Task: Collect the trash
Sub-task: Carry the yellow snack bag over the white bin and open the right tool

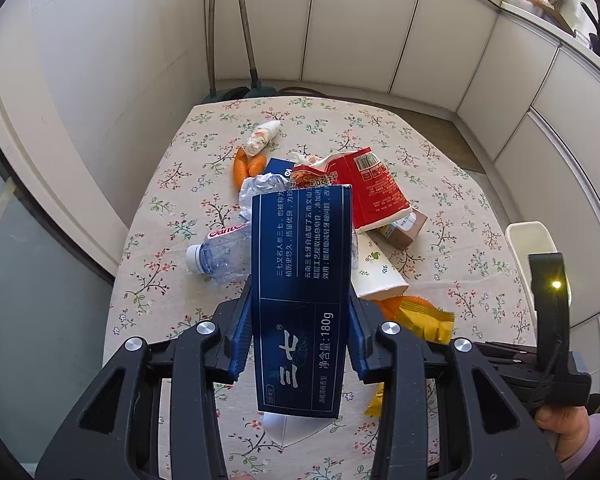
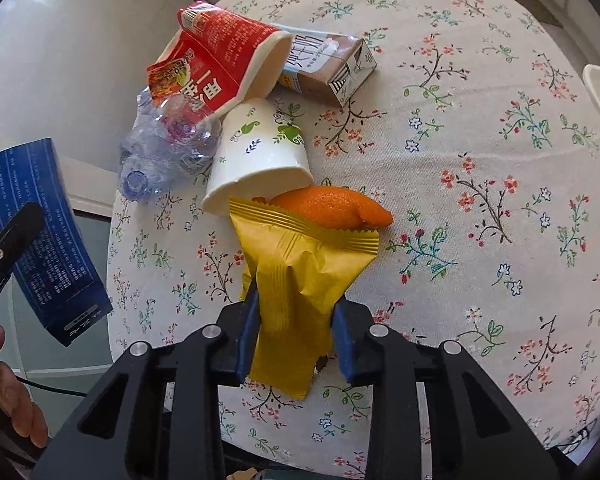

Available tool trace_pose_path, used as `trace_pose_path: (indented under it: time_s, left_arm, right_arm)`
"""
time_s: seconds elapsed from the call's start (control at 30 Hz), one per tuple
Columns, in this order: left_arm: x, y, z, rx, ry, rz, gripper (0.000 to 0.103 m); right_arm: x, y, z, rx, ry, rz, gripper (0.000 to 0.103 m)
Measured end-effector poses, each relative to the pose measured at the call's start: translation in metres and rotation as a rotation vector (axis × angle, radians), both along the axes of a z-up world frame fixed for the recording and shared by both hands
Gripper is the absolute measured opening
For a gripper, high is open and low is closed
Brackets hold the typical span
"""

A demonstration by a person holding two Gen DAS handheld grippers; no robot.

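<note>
My left gripper is shut on a long blue toothpaste box and holds it above the table; the box also shows at the left of the right wrist view. My right gripper is shut on a yellow snack wrapper, just over the tablecloth. On the table lie a red noodle cup, a white paper cup, a crushed clear bottle, a brown milk carton and orange peel.
The round table has a floral cloth. More peel, a crumpled wrapper and foil lie farther back. White cabinets and a wall stand behind. A white chair back is at the right.
</note>
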State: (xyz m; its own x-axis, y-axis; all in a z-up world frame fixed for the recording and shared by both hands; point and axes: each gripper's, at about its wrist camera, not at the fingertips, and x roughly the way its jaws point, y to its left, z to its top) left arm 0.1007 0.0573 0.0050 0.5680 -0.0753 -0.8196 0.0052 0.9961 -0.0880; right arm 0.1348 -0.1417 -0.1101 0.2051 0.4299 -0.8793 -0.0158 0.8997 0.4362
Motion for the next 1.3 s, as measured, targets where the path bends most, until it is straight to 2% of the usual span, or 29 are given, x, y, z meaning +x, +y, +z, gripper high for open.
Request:
trace_pose_path:
  time_s: [0.37,0.43,0.63,0.83,1.07,1.13,1.23,1.3]
  left_arm:
    - [0.004,-0.007,0.005,-0.044,-0.027,0.002,0.037]
    - [0.006,-0.01,0.005,-0.049,-0.032,-0.001,0.037]
    - [0.011,-0.02,0.005,-0.06,-0.045,-0.012,0.037]
    - [0.02,-0.037,0.001,-0.065,-0.049,-0.025,0.037]
    - [0.031,-0.064,-0.002,-0.077,-0.07,-0.054,0.037]
    - [0.034,-0.073,-0.004,-0.081,-0.08,-0.064,0.038]
    - [0.038,-0.088,-0.005,-0.091,-0.091,-0.082,0.038]
    - [0.041,-0.099,-0.006,-0.101,-0.096,-0.094,0.038]
  right_arm:
    - [-0.003,-0.052,0.043,0.009,-0.135,-0.071,0.032]
    - [-0.002,-0.054,0.05,-0.005,-0.171,-0.098,0.032]
    - [0.001,-0.108,0.08,-0.068,-0.289,-0.215,0.032]
    - [0.006,-0.163,0.104,-0.177,-0.391,-0.351,0.032]
    - [0.005,-0.221,0.113,-0.451,-0.495,-0.49,0.033]
    - [0.007,-0.236,0.108,-0.484,-0.493,-0.514,0.035]
    - [0.007,-0.255,0.104,-0.489,-0.482,-0.55,0.046]
    - [0.004,-0.265,0.105,-0.492,-0.483,-0.571,0.06]
